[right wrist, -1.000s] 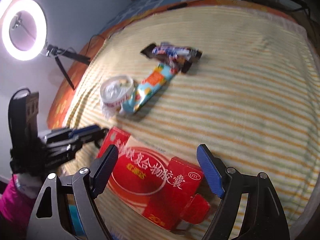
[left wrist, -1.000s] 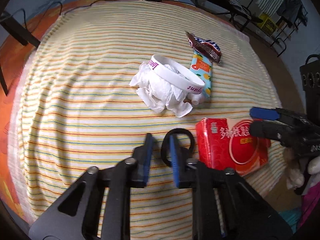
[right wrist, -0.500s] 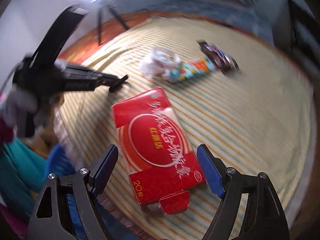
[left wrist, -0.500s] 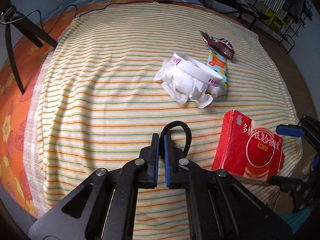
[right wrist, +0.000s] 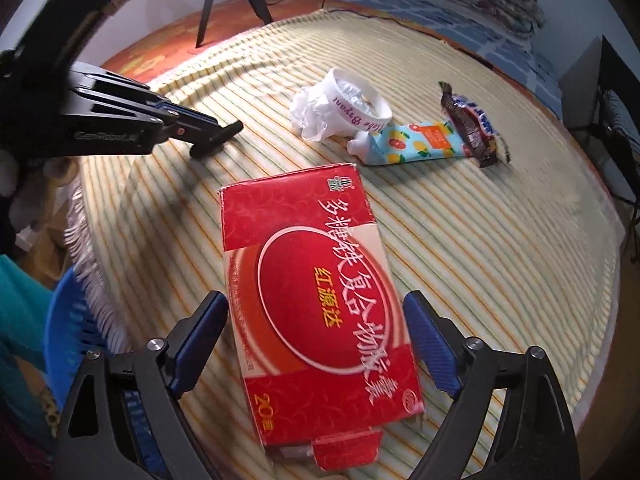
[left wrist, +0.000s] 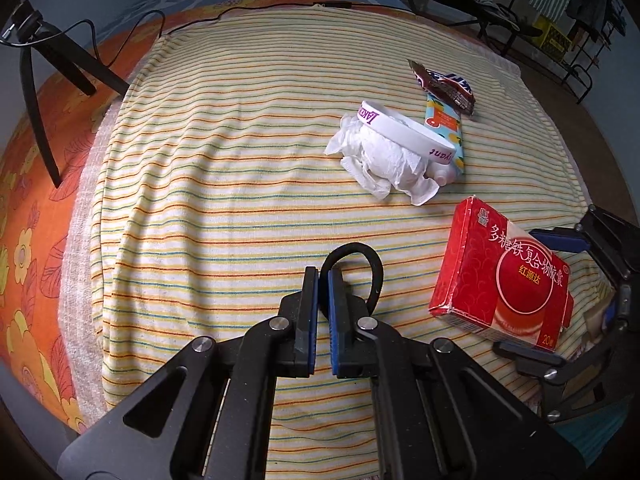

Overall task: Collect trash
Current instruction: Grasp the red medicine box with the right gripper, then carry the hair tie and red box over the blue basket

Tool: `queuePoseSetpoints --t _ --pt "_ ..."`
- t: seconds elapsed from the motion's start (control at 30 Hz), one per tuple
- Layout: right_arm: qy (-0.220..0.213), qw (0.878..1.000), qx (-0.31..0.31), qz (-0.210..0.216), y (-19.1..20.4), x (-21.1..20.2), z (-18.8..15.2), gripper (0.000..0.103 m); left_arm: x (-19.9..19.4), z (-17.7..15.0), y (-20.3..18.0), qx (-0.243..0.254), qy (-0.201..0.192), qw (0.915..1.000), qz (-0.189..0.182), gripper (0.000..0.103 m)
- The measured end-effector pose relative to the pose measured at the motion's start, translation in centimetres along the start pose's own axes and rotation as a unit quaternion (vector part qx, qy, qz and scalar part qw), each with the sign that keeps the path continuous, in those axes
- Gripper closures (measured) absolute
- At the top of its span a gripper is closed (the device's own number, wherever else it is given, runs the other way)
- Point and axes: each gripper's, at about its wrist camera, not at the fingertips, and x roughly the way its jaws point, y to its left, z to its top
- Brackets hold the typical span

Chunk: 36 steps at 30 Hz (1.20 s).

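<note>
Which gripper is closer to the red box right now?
Right. The right gripper straddles the red box, open; the left gripper sits beside it, shut on a black hair tie.

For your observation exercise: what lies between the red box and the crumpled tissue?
Only bare striped blanket separates red box and crumpled tissue; the right wrist view shows it.

Red box (right wrist: 320, 300), flat on blanket (right wrist: 500, 240)
</note>
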Motion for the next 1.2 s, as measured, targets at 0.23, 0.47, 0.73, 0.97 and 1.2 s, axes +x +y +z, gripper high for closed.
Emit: queuePoseSetpoints --t 0.23,0.47,0.73,0.97,1.2 --pt "0.008 0.999 0.032 -0.005 -0.1 0.5 0.4 0.013 -0.9 0.1 0.0 0.001 -0.006 1.0 0.004 0.101" --pt "-0.019 0.998 0.065 -0.01 -0.2 -1.8 -0.2 0.013 -3.3 -1.2 0.6 0.007 -0.019 0.9998 0.006 0.101" --pt "-0.062 0.994 0.092 0.015 1.3 -6.9 -1.7 0.013 -7.0 -4.6 -1.1 0.036 -0.034 0.9988 -0.002 0.101" --pt "-0.074 0.993 0.083 0.033 4.6 -9.6 -3.6 0.013 -8.8 -8.9 -2.3 0.051 -0.035 0.9981 -0.006 0.1" --pt "-0.066 0.993 0.076 0.065 8.7 -10.1 -6.0 0.013 -9.8 -14.3 -2.4 0.045 -0.026 0.9986 -0.014 0.1"
